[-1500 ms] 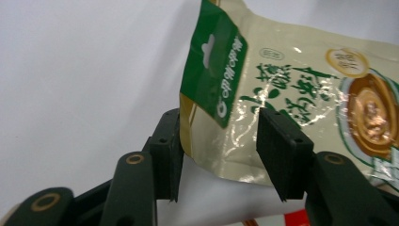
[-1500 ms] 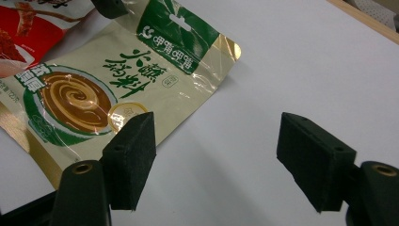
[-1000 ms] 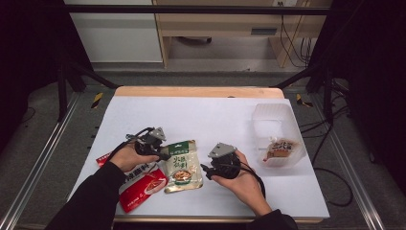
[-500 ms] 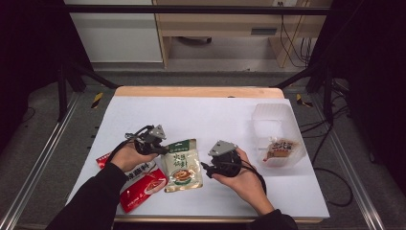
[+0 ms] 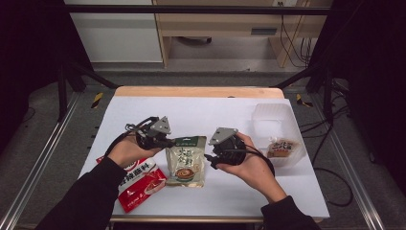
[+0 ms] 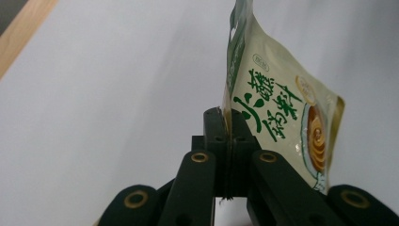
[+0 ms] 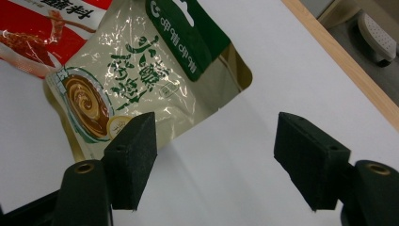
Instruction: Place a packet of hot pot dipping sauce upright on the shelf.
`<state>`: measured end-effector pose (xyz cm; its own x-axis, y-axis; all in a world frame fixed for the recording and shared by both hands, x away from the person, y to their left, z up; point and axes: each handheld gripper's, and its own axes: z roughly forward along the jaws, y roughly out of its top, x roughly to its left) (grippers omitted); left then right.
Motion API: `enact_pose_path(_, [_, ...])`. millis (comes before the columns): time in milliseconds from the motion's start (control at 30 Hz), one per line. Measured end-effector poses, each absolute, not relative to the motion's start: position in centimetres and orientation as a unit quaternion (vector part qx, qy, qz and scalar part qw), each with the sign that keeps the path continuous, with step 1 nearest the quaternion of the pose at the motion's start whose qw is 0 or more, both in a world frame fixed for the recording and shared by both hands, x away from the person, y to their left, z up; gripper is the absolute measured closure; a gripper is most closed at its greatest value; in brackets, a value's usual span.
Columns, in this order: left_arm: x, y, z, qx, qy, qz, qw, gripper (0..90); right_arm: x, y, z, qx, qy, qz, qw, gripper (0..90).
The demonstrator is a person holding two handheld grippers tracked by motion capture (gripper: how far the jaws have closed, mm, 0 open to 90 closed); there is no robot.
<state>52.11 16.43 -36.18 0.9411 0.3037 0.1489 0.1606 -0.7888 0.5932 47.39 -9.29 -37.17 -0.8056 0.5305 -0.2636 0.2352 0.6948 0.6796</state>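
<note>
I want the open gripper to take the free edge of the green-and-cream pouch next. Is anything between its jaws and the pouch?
Nothing visible. The right gripper stands open over bare white table, the pouch just beyond its left pad. The left gripper is shut on the pouch's other edge; the red packet lies aside.

A white-topped table [image 5: 201, 115] with a wooden edge stands on grey floor [image 5: 43, 143] before a pale cabinet [image 5: 112, 36].

White counter [image 5: 201, 112] carries a red packet [image 5: 141, 184] beneath the left fingers [image 5: 165, 142] and a clear tub [image 5: 277, 129] beyond the right fingers [image 5: 209, 159].
</note>
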Motion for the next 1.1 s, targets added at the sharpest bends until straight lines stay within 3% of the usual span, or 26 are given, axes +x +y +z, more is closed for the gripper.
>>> enact_pose_path(400, [50.9, 15.5, -34.5, 0.937, 0.098, 0.111, 0.318, 90.0, 48.0, -8.9, -34.6, 0.190, 0.917, 0.298, 0.186, 29.2])
enact_pose_path(1100, [49.7, 14.8, -33.5, 0.937, 0.075, 0.103, 0.325, 90.0, 49.3, -6.7, -34.5, 0.142, 0.949, 0.254, 0.116, 60.7])
